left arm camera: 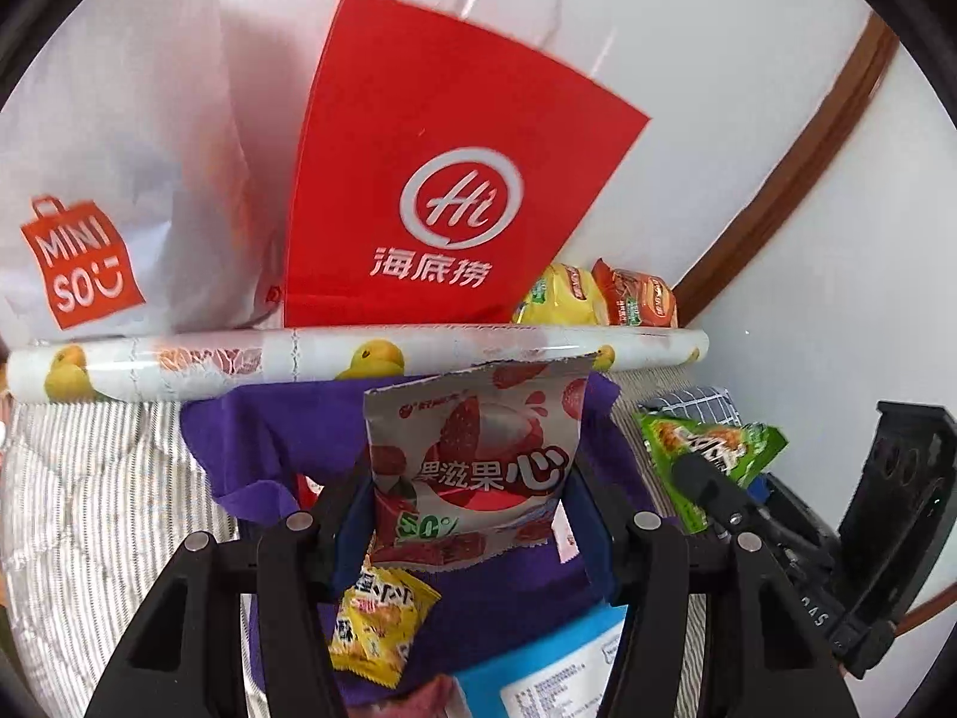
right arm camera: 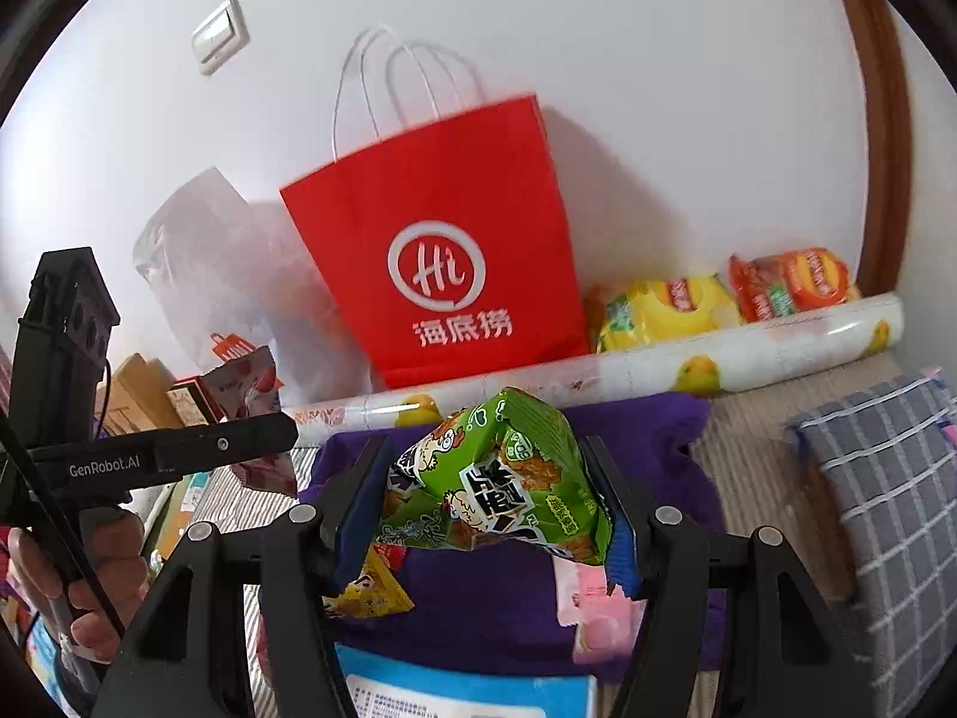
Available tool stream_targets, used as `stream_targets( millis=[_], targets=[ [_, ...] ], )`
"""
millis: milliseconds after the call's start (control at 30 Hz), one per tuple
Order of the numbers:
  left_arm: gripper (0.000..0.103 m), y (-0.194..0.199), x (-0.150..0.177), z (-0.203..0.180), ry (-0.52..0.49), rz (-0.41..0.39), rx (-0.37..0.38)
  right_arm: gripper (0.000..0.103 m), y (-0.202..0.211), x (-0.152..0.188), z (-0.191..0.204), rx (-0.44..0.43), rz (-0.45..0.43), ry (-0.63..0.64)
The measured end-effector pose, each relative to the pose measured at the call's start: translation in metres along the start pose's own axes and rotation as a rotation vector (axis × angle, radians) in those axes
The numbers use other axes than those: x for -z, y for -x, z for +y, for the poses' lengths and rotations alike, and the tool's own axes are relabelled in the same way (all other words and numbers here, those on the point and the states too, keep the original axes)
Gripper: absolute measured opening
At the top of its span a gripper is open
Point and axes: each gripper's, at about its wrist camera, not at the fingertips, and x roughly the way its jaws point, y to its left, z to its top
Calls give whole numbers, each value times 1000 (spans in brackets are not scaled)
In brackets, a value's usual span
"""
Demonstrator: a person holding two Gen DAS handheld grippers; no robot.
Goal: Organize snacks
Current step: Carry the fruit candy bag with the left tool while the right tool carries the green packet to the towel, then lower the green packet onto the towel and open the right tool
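Note:
My left gripper (left arm camera: 469, 496) is shut on a silver-and-red strawberry snack pouch (left arm camera: 475, 455), held upright above the purple cloth (left arm camera: 514, 604). My right gripper (right arm camera: 487, 493) is shut on a green snack bag (right arm camera: 496, 478), also lifted above the cloth (right arm camera: 478, 604). The red paper bag (left arm camera: 430, 179) stands upright ahead against the wall, and shows in the right wrist view too (right arm camera: 442, 263). A yellow snack packet (left arm camera: 377, 616) lies on the cloth below the left gripper. The left gripper with the strawberry pouch (right arm camera: 248, 386) appears at the left of the right wrist view.
A white Miniso bag (left arm camera: 101, 191) stands left of the red bag. A fruit-print roll (left arm camera: 335, 359) lies across in front of both bags. Yellow (right arm camera: 658, 308) and orange (right arm camera: 789, 284) chip bags sit behind it at right. A grey checked cushion (right arm camera: 885, 496) is at right; a blue-and-white pack (right arm camera: 466, 688) lies nearest.

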Motion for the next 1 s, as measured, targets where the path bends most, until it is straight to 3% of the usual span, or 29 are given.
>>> stream_targets(
  millis=[300, 700, 1000],
  targets=[
    [55, -13, 0, 16, 28, 36, -6, 62, -43, 31, -16, -2, 94, -26],
    [56, -11, 0, 15, 24, 32, -15, 62, -64, 52, -21, -20, 214, -25],
    [56, -8, 0, 16, 31, 21, -12, 62, -66, 54, -20, -19, 237, -39]
  ],
)
